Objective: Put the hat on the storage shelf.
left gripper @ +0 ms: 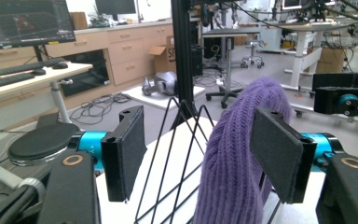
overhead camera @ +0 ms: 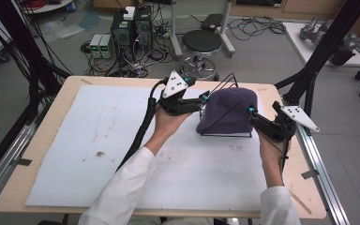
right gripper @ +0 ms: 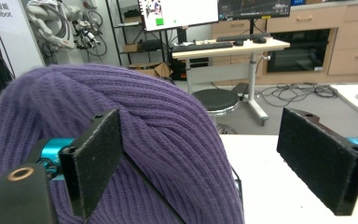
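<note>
Purple knit hat draped on its wire stand, both tools closing in but neither gripping yet.

The purple knit hat [overhead camera: 228, 110] sits over a black wire stand [overhead camera: 225, 134] at about 1 o'clock from the middle of the surface [overhead camera: 51, 140], on the white mat [overhead camera: 98, 140]. The left tool [overhead camera: 205, 99] stands wide open at the hat's 9 o'clock side; in the left gripper view its jaws straddle the hat's edge and some stand wires without pressing on them. The right tool [overhead camera: 251, 112] is also wide open at the hat's 3 o'clock side, one jaw against the knit, nothing clamped. I judge the work to be at the approach stage: the hat is still fully on the stand, so grasping and lifting it off all remain.
</note>
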Action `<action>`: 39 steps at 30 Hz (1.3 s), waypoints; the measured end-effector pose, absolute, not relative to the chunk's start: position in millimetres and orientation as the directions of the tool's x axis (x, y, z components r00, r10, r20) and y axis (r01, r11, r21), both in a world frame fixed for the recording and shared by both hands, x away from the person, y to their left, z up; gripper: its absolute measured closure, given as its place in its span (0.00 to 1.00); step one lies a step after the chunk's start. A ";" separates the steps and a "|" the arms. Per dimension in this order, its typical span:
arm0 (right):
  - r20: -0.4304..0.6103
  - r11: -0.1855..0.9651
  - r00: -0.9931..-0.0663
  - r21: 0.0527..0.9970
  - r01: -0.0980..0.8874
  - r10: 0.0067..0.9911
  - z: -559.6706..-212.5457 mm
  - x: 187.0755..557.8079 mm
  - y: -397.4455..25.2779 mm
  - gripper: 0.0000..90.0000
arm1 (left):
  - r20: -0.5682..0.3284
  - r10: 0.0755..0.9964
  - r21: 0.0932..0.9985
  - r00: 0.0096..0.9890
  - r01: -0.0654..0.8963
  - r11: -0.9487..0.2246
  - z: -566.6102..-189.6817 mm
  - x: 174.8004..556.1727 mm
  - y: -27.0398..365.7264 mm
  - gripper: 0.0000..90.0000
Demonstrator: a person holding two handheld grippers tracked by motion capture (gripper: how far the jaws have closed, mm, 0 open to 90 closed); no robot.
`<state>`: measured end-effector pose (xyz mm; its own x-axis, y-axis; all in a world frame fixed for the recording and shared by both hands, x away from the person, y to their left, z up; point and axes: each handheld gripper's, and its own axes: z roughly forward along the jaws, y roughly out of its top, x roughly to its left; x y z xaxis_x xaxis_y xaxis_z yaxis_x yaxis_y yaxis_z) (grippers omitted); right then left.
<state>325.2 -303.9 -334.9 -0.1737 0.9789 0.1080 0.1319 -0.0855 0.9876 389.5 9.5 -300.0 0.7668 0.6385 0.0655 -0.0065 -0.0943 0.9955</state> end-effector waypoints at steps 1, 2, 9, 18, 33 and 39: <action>0.102 -0.079 -0.176 0.988 0.130 0.979 -334.4 324.2 -302.6 0.14 | 0.062 0.636 0.996 0.769 -0.005 -0.091 -300.2 388.7 12.5 0.39; 0.097 -0.074 -0.175 0.989 0.129 0.980 -334.1 323.0 -301.4 0.14 | 0.065 0.636 0.996 0.769 -0.007 -0.093 -300.6 387.6 16.7 0.39; 0.082 -0.060 -0.177 0.990 0.128 0.981 -332.6 316.3 -293.5 0.14 | 0.060 0.657 0.997 0.752 -0.012 -0.077 -305.2 381.5 40.9 0.37; 0.109 -0.079 -0.169 0.981 0.180 0.980 -351.3 307.5 -295.0 0.13 | 0.073 0.677 0.997 0.732 -0.028 -0.077 -310.7 365.9 74.6 0.36; 0.116 -0.091 -0.130 0.979 0.181 0.985 -370.2 288.7 -306.0 0.13 | 0.071 0.704 0.997 0.707 -0.050 -0.051 -310.3 343.4 117.2 0.34; 0.152 -0.130 -0.133 0.978 0.161 0.979 -372.4 279.7 -311.7 0.13 | 0.075 0.731 0.997 0.678 -0.064 -0.042 -312.1 330.9 147.1 0.34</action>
<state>279.7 -311.7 -372.4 -0.1330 0.9794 0.1516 0.1607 -0.1297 0.9785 330.9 147.1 -312.1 0.6784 0.7309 0.0749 -0.0643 -0.0425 0.9970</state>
